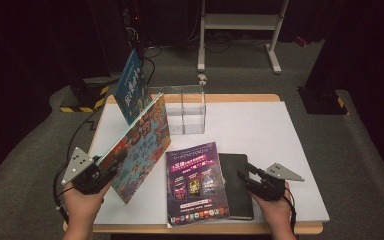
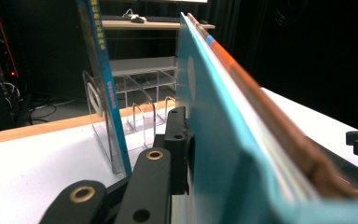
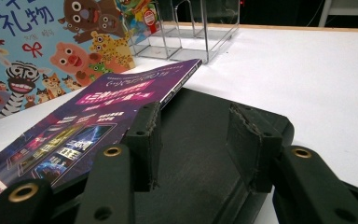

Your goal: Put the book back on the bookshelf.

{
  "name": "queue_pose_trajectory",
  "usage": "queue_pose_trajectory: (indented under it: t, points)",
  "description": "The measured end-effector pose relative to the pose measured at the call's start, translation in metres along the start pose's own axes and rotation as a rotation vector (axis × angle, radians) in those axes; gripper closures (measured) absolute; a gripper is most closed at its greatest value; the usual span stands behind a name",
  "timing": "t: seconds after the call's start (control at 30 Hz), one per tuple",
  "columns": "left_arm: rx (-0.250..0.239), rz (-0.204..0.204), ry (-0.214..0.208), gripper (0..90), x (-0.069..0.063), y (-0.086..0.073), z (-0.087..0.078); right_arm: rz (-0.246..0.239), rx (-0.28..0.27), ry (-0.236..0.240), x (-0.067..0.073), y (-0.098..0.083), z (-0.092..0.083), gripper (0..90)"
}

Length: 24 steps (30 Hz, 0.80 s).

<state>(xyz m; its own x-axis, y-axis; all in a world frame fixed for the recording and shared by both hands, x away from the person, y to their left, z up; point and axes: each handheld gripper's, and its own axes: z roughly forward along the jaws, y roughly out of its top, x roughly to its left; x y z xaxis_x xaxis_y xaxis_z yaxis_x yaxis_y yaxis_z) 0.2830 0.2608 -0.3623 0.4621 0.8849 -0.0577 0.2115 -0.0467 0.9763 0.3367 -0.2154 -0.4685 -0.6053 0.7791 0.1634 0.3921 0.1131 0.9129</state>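
Note:
My left gripper [image 1: 114, 162] is shut on the lower edge of a colourful children's picture book [image 1: 142, 145], which stands tilted up off the white table [image 1: 260, 130]. In the left gripper view one black finger [image 2: 176, 140] presses the book's teal cover [image 2: 214, 140]; the other finger is hidden behind it. A purple magazine [image 1: 195, 182] lies flat with its right edge over a black notebook [image 1: 236, 192]. My right gripper [image 1: 245, 172] sits open low over the notebook [image 3: 191, 112], with nothing between its fingers [image 3: 144, 140].
A clear acrylic rack [image 1: 185, 110] stands at the table's far side, with a blue book [image 1: 132, 87] upright in its left slot. Bare table spreads to the right. Beyond on the carpet are a white stand [image 1: 240, 22] and a striped base [image 1: 80, 102].

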Motion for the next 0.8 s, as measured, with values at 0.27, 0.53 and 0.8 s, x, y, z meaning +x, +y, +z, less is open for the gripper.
queue_pose_trajectory:
  t: [0.27, 0.53, 0.8]
  points:
    - [0.023, 0.060, 0.039, 80.6, -0.004, 0.005, 0.002, 0.008, -0.002, 0.009, 0.001, 0.000, 0.000, 54.5]
    - [0.046, 0.092, 0.027, 81.1, -0.005, 0.026, 0.014, 0.020, -0.015, 0.016, 0.001, 0.000, -0.001, 54.7]
    - [0.002, 0.018, 0.031, 81.2, 0.006, 0.047, 0.010, 0.042, -0.027, 0.020, -0.003, 0.001, -0.003, 55.0]
